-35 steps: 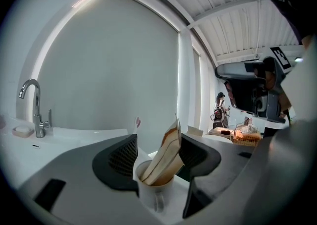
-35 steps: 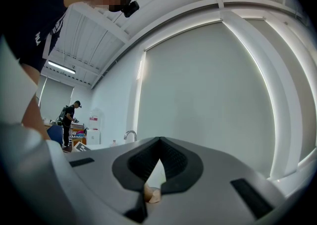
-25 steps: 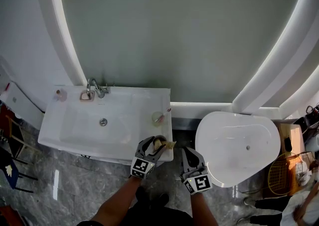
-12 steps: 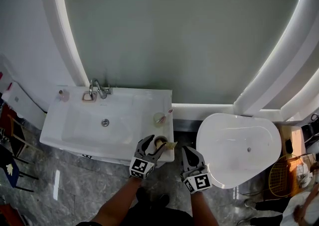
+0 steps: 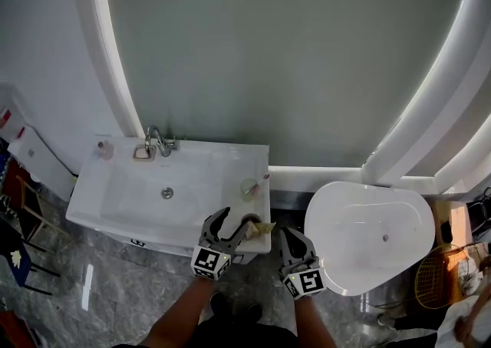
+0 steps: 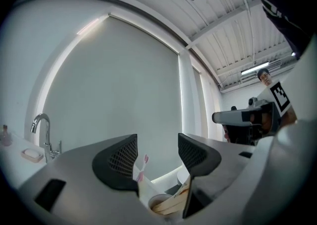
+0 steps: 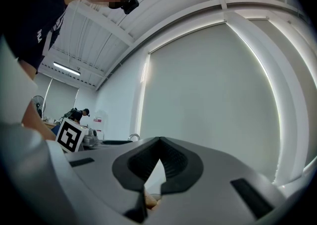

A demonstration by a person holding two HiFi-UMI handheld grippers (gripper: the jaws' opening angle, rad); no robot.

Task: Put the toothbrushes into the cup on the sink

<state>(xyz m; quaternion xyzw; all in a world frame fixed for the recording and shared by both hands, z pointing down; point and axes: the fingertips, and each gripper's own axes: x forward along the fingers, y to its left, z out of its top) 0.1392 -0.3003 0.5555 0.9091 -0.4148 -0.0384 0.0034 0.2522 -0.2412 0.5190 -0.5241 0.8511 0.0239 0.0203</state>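
Note:
A translucent cup (image 5: 248,188) with a pink toothbrush (image 5: 261,180) in it stands at the right edge of the white sink (image 5: 130,201). On the sink's front right corner sits a small tan cup (image 5: 252,224) with pale wooden handles (image 5: 265,226) sticking out. My left gripper (image 5: 234,222) is open just in front of it, jaws apart and touching nothing. In the left gripper view the open left gripper (image 6: 157,157) frames the pink toothbrush (image 6: 142,165), with the tan cup (image 6: 161,203) low between the jaws. My right gripper (image 5: 290,234) is shut and empty, right of the sink; the right gripper (image 7: 159,140) shows its jaws meeting.
A chrome faucet (image 5: 157,139), a soap dish (image 5: 143,152) and a small bottle (image 5: 103,149) line the sink's back edge. A large white oval tub (image 5: 368,235) stands to the right. A wire basket (image 5: 433,283) is at far right, dark chairs (image 5: 15,224) at far left.
The head view has tilted, so the sink sits a little higher and further right in frame. My left gripper has drawn back slightly left of the tan cup. Both jaws stand as before.

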